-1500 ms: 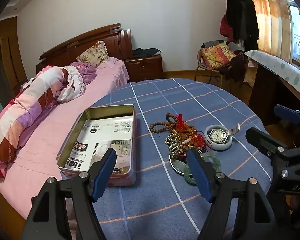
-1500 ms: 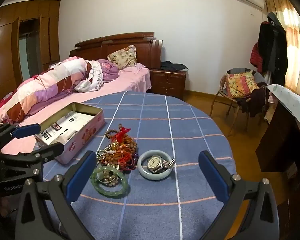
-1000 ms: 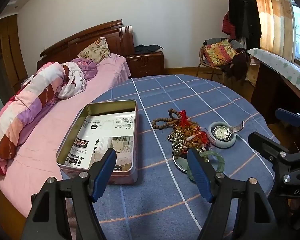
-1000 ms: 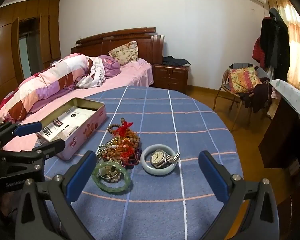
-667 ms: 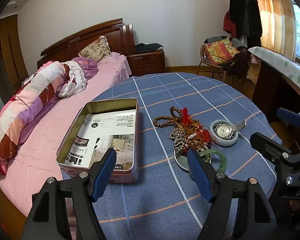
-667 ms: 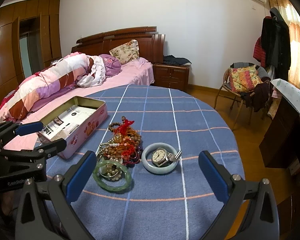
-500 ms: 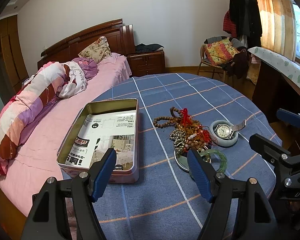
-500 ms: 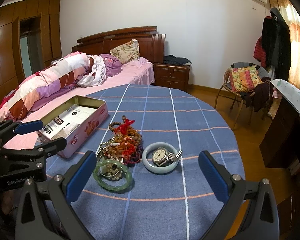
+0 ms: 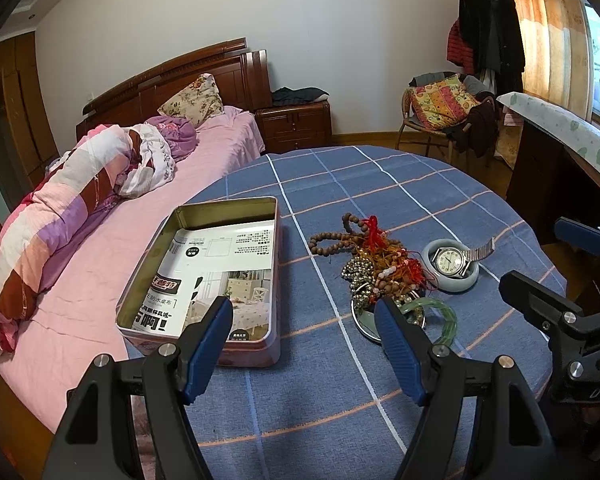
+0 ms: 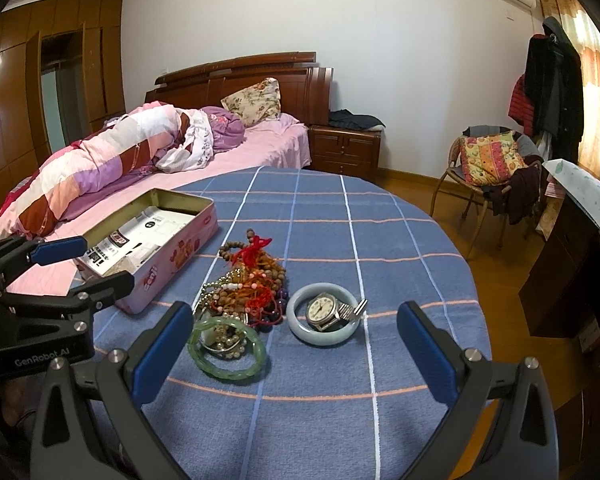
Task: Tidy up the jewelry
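Note:
An open pink tin box (image 9: 204, 272) (image 10: 156, 248) lined with a printed leaflet sits on the round table's left side. To its right lies a tangle of bead necklaces (image 9: 374, 262) (image 10: 252, 280) with red cords. A green bangle (image 10: 228, 348) (image 9: 440, 316) rests nearest me, and a wristwatch (image 10: 324, 310) (image 9: 450, 258) lies inside a pale bangle (image 10: 320, 336). My left gripper (image 9: 304, 320) is open above the table, between the tin and the beads. My right gripper (image 10: 292, 332) is open wide, hovering short of the bangles. Neither holds anything.
The round table (image 10: 380, 240) wears a blue checked cloth. A bed with a pink quilt (image 9: 60, 208) runs close along its left edge. A chair with clothes (image 10: 488, 168) and a dark desk (image 10: 572, 248) stand at the right.
Both grippers have drawn back and risen slightly over the frames, so the tin and jewelry sit a bit farther off. Their jaws have stayed open. Nothing on the table has moved.

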### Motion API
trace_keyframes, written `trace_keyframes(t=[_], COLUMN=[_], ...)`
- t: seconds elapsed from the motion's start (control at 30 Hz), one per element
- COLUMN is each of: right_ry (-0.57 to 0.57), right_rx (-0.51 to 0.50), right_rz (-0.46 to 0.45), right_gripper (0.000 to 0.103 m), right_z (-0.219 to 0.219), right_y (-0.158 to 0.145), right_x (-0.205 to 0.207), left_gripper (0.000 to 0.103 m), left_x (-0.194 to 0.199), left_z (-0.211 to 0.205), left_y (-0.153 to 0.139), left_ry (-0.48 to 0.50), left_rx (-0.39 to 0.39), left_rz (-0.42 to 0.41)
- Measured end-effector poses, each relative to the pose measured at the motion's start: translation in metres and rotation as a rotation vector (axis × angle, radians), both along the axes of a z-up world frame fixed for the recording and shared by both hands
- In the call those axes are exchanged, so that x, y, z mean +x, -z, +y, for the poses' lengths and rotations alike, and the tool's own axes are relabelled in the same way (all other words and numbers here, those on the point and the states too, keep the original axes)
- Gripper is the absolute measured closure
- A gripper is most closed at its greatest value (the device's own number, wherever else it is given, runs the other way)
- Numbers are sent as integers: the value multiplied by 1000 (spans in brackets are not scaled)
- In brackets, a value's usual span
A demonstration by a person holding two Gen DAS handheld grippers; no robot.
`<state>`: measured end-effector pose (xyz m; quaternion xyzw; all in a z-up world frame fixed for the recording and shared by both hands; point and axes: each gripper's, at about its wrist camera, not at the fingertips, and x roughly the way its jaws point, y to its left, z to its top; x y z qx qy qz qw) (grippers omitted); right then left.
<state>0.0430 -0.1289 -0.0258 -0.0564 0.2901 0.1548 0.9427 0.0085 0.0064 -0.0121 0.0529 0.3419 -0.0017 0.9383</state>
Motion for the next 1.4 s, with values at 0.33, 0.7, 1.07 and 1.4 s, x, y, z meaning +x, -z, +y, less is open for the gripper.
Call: trace_keyframes(t=[0.33, 0.7, 1.07, 1.4], right_ry=[-3, -4, -4, -4], right_rx=[-4, -4, -5, -5], right_rz=[1, 1, 4, 8], right_gripper=[0, 0, 0, 0], right_z=[2, 3, 4, 5], right_y=[3, 3, 3, 5], right_x=[-1, -1, -1, -1], left_gripper=[30, 30, 30, 30], left_x=[-1, -1, -1, -1], left_z=[1, 0, 0, 0], left_y=[-1, 0, 0, 1], left_ry=[-1, 0, 0, -1], left_rx=[3, 5, 7, 8], left_rz=[1, 1, 2, 2])
